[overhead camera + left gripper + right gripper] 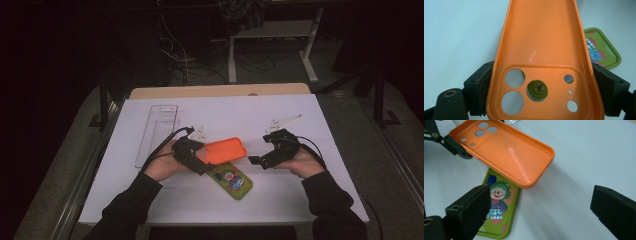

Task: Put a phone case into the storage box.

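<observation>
Covering tabletop: white sheet (220,112), wooden far edge bare.
Left gripper (192,155): jaws clamp orange case (225,150) above green case (231,181).
Right gripper (265,159): jaws wide, empty.
Free space: right side.

High view overhead, looking forward and down, gripper views close along own jaws, sharing orange case (223,150) at 6 o'clock of table (320,150)

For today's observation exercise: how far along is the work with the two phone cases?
Done: the orange case is lifted off the table, inner side up, clamped at its camera end by the left gripper. In hand: it hangs over the green clown case, which lies flat on the white table. Left: the right gripper stands open and empty beside them; where the orange case goes can't be told.
</observation>
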A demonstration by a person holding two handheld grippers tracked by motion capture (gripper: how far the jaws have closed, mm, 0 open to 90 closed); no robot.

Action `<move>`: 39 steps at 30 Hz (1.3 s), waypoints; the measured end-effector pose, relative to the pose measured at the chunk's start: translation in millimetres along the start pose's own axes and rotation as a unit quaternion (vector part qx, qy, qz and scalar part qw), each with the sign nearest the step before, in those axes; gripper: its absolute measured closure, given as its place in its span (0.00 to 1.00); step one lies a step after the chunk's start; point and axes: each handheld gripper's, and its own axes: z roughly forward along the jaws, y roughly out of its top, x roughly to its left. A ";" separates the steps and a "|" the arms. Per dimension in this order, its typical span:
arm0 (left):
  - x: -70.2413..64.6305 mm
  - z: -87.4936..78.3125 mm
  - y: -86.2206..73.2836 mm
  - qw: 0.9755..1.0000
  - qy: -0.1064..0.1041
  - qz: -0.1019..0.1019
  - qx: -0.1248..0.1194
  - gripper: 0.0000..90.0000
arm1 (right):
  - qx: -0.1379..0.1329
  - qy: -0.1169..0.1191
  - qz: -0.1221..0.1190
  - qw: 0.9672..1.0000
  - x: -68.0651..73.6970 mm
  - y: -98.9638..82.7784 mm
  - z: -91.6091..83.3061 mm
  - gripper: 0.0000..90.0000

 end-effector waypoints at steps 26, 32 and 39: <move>6.2 0.2 -1.0 0.997 0.047 -0.058 -0.010 0.18 | -0.049 -0.074 0.069 0.994 11.2 -34.3 34.0 0.00; 5.8 0.3 -0.6 0.997 0.044 -0.057 -0.012 0.18 | -0.055 -0.080 0.060 0.993 12.1 -34.1 36.0 0.00; 5.7 0.5 -0.8 0.998 0.041 -0.056 -0.009 0.18 | -0.047 -0.124 0.018 0.991 17.7 -32.3 37.8 0.00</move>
